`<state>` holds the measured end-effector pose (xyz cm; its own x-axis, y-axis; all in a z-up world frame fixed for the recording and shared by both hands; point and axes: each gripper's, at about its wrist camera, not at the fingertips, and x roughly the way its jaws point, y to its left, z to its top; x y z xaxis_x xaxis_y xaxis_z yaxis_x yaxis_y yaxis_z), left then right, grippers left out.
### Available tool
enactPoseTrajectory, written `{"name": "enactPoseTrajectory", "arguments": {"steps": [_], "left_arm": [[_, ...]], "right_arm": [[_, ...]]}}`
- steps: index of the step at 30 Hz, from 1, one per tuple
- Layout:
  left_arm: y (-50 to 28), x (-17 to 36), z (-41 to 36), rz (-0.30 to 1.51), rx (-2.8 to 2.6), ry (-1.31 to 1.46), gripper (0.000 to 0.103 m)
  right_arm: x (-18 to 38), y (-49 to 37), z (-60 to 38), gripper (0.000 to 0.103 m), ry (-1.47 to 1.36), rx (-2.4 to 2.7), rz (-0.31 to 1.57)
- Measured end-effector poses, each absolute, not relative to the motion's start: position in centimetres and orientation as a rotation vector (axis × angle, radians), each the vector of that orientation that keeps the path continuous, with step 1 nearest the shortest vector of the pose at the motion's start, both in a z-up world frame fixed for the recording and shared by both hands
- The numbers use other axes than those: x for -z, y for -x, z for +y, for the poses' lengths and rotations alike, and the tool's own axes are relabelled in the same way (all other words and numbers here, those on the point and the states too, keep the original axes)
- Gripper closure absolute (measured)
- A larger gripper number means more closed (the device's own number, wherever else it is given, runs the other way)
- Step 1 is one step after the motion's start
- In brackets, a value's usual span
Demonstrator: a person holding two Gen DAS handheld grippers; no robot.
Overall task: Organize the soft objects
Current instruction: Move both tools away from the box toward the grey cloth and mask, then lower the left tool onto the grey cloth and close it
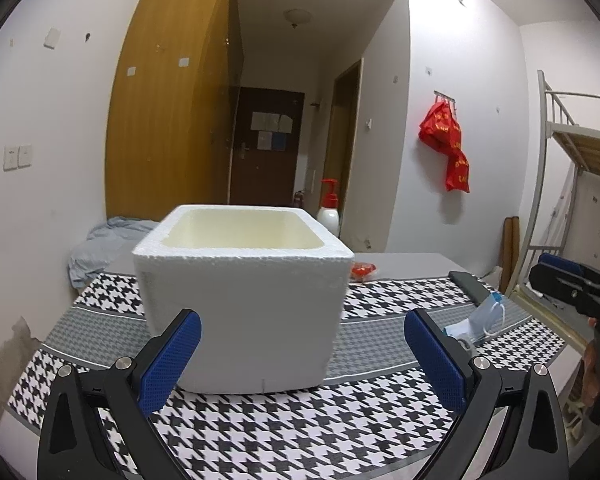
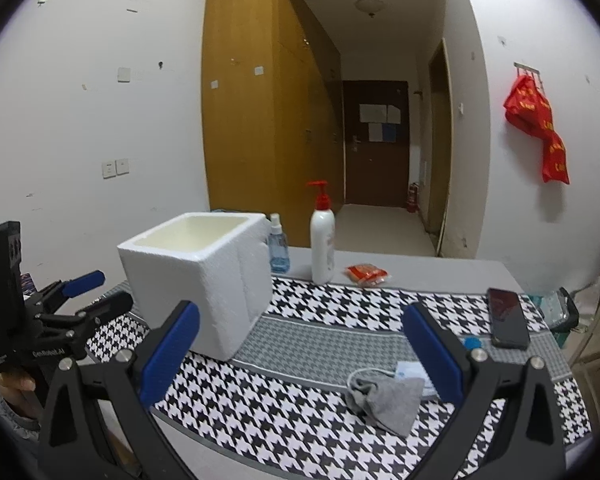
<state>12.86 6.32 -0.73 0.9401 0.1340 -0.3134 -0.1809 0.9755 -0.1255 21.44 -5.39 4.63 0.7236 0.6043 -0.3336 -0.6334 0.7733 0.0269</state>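
Note:
A white foam box [image 1: 244, 300] [image 2: 200, 276] stands open-topped on the houndstooth cloth [image 1: 300, 432] [image 2: 300, 408], and what I can see of its inside looks bare. My left gripper [image 1: 302, 360] is open right in front of the box, empty. My right gripper [image 2: 300, 354] is open too, hovering over the cloth to the right of the box. A grey sock [image 2: 388, 400] lies crumpled by its right finger, partly over a blue face mask [image 2: 410, 372] [image 1: 480, 320]. The left gripper's body [image 2: 44, 312] shows at the left of the right wrist view.
A black phone [image 2: 508, 318] [image 1: 468, 286] lies at the cloth's right side. A white pump bottle [image 2: 323, 240], a small blue spray bottle [image 2: 278, 250] and a red packet [image 2: 366, 274] stand behind the box. A light blue cloth [image 1: 100, 248] lies at the far left.

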Motion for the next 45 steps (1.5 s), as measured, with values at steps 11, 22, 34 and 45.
{"name": "enactPoseTrajectory", "arguments": {"steps": [11,22,34,45], "left_arm": [[-14.0,1.7,4.3,0.333,-0.127,0.143,0.001],[-16.4,2.1,1.4,0.383,-0.040,0.105,0.001],[-18.9,2.7,-1.9,0.436,0.052,0.060,0.001],[-21.3,3.7,-5.6,0.485,0.141,0.021,0.001]], "right_arm": [[-2.3,-22.4,-7.7,0.000,0.066,-0.655,0.394],[-1.1,-23.1,-10.1,0.000,0.083,-0.598,0.425],[0.6,-24.1,-14.2,0.000,0.073,-0.481,0.464],[2.4,-25.5,-17.1,0.000,0.026,-0.450,0.502]]}}
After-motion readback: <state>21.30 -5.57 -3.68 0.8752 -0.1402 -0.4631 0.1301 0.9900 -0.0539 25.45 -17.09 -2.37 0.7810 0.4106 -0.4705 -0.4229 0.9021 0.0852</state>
